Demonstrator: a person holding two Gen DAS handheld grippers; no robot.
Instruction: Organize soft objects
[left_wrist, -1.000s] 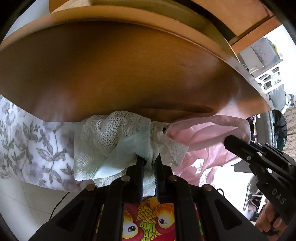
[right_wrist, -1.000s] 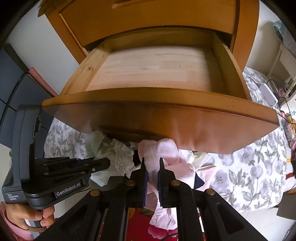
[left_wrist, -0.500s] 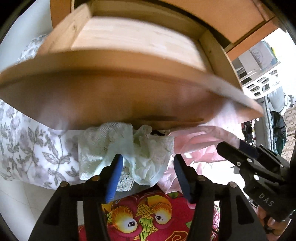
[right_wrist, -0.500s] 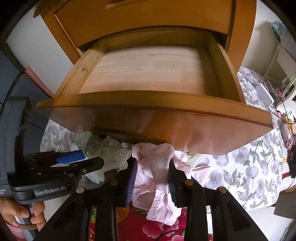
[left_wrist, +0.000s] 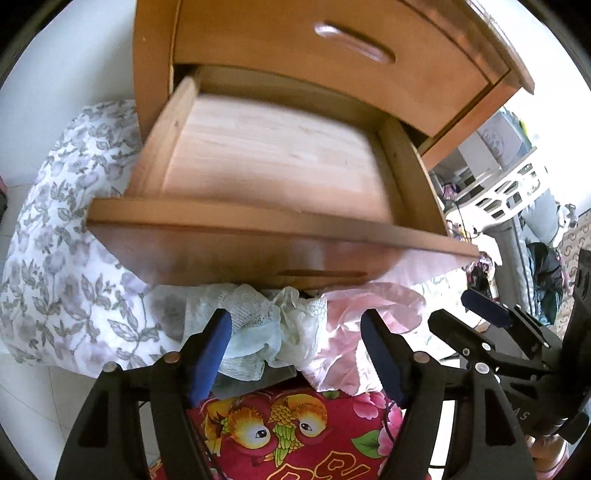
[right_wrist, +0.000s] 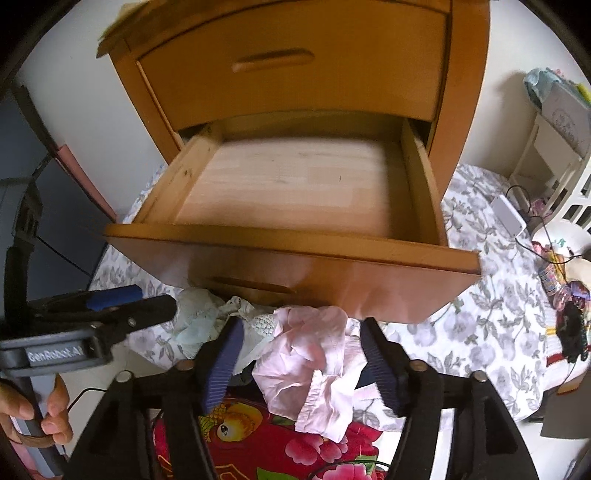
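Pale green lace garment (left_wrist: 255, 332) sits loose between the left gripper (left_wrist: 297, 354) jaws, which are opening wide; pink garment (right_wrist: 314, 365) likewise between the right gripper (right_wrist: 301, 354) jaws, also opening. Ahead of both, the open wooden drawer (right_wrist: 291, 243).

Your open drawer (right_wrist: 291, 240) juts out at twelve o'clock; beneath its front lie the lace cloth (left_wrist: 255, 325) at eleven and the pink garment (right_wrist: 314, 362) at one.
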